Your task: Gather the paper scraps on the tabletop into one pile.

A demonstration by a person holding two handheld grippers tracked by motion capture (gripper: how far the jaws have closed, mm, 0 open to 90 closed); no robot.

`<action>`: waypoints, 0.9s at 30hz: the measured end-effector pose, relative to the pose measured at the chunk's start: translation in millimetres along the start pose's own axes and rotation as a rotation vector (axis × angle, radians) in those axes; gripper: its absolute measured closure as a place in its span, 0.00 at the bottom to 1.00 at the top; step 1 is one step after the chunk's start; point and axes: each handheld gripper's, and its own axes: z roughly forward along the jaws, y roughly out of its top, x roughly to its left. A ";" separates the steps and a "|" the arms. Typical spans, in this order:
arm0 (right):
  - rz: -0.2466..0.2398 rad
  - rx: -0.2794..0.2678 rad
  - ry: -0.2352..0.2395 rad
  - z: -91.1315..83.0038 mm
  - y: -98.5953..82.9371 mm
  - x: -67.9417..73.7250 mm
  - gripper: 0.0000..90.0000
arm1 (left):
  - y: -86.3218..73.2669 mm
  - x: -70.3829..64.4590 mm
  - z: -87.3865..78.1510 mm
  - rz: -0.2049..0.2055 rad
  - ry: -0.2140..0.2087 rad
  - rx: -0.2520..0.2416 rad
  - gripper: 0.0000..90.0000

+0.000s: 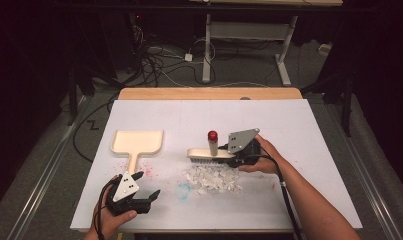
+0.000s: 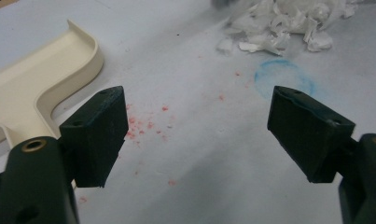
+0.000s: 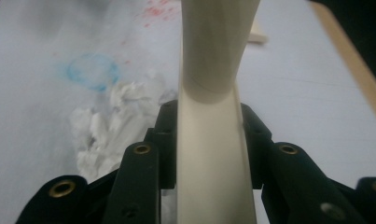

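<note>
Right gripper (image 1: 237,159) clamped on cream plastic hand brush (image 1: 209,153) at frame centre above light, scatter-prone white paper scraps (image 1: 212,179); stiff handle grips firmly; left gripper (image 1: 145,187) jaws apart near cream plastic dustpan (image 1: 137,142).

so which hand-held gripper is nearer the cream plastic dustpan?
Left. The left hand-held gripper sits open just below the cream plastic dustpan handle; the right hand-held gripper, clamping the brush, is farther right.
</note>
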 end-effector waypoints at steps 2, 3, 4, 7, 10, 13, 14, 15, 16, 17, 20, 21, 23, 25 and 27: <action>0.013 -0.011 -0.026 -4.2 0.8 0.1 0.75 | 0.6 -0.8 -0.4 0.005 -0.002 -0.002 0.22; 0.016 -0.018 -0.045 -9.4 0.9 0.0 0.75 | 0.7 -1.1 -0.6 0.008 -0.003 -0.003 0.22; 0.036 -0.034 -0.053 -14.5 0.6 0.0 0.75 | 0.6 -1.2 -0.7 0.010 -0.003 -0.002 0.22; 0.093 -0.044 -0.110 -31.1 -0.9 2.2 0.75 | 0.3 -1.1 -0.5 0.007 -0.002 -0.001 0.22; 0.205 -0.020 -0.210 -47.6 -5.6 5.6 0.75 | 0.6 -2.1 -1.5 0.009 -0.003 -0.006 0.22; 0.302 0.054 -0.346 -58.0 -14.5 16.4 0.75 | 1.4 -3.1 -2.0 0.016 -0.002 -0.005 0.22; 0.340 0.084 -0.387 -59.4 -18.8 20.7 0.75 | 1.6 -3.3 -1.9 0.017 -0.002 -0.004 0.22; 0.406 0.135 -0.452 -58.8 -28.2 30.7 0.75 | 1.8 -3.6 -1.8 0.017 -0.001 -0.004 0.22; 0.406 0.135 -0.452 -58.8 -28.2 30.7 0.75 | 2.0 -3.9 -1.5 0.015 -0.003 -0.007 0.22; 0.458 0.177 -0.514 -57.9 -34.9 39.5 0.75 | 2.2 -4.5 -1.1 0.013 -0.006 -0.007 0.22; 0.521 0.189 -0.518 -57.5 -39.8 45.4 0.75 | 3.8 -6.9 -0.2 0.027 -0.014 0.000 0.22; 0.548 0.192 -0.512 -56.6 -40.9 48.9 0.75 | 4.8 -8.1 0.1 0.031 -0.015 0.002 0.22; 0.567 0.212 -0.503 -53.0 -41.0 56.1 0.75 | 6.6 -10.5 0.0 0.043 -0.022 0.000 0.24; 0.592 0.194 -0.468 -46.0 -41.1 70.7 0.75 | 7.8 -12.5 -0.9 0.058 -0.028 -0.001 0.24; 0.590 0.189 -0.461 -43.8 -39.6 75.7 0.75 | 8.1 -12.8 -1.7 0.065 -0.027 -0.004 0.24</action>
